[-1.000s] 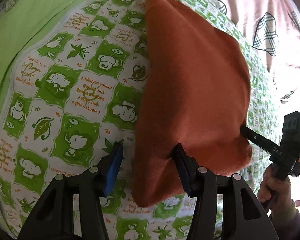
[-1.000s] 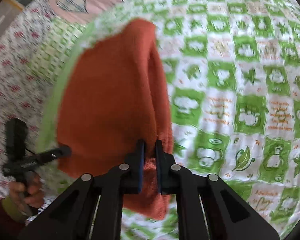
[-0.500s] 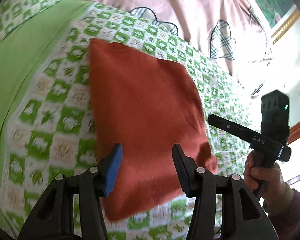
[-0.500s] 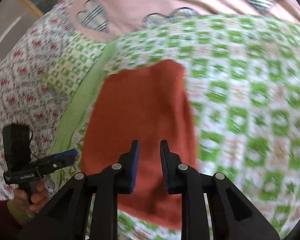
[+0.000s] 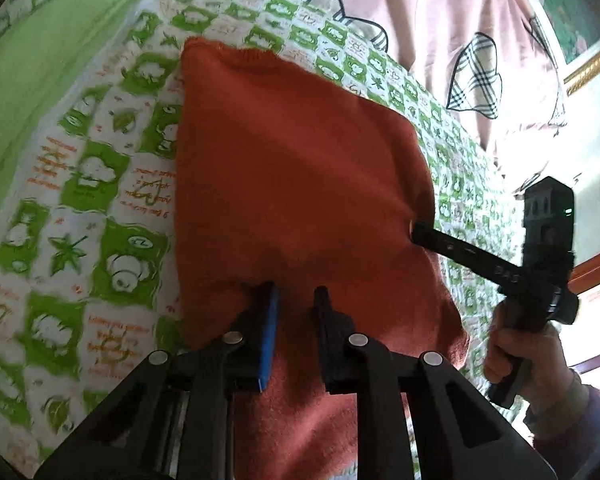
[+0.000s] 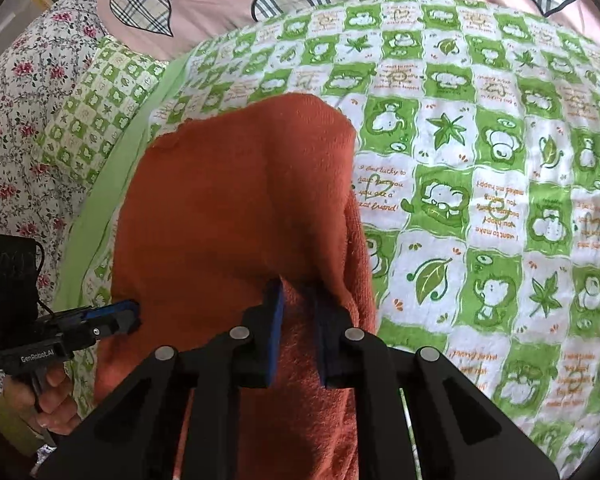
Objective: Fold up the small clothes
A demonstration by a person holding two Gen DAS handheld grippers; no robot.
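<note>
A rust-orange knitted garment lies folded on a green and white patterned blanket. My left gripper is shut on its near edge, with cloth between the pads. My right gripper is shut on the garment at its near right edge. The right gripper also shows in the left wrist view, its tip against the garment's right side. The left gripper shows in the right wrist view at the garment's left edge.
The blanket covers a bed. A pink sheet with plaid hearts lies beyond it and a floral fabric to the left in the right wrist view. A plain green border runs along the blanket's left.
Both grippers were open and raised above the garment half a second ago. They have come back down and closed on its near edge.
</note>
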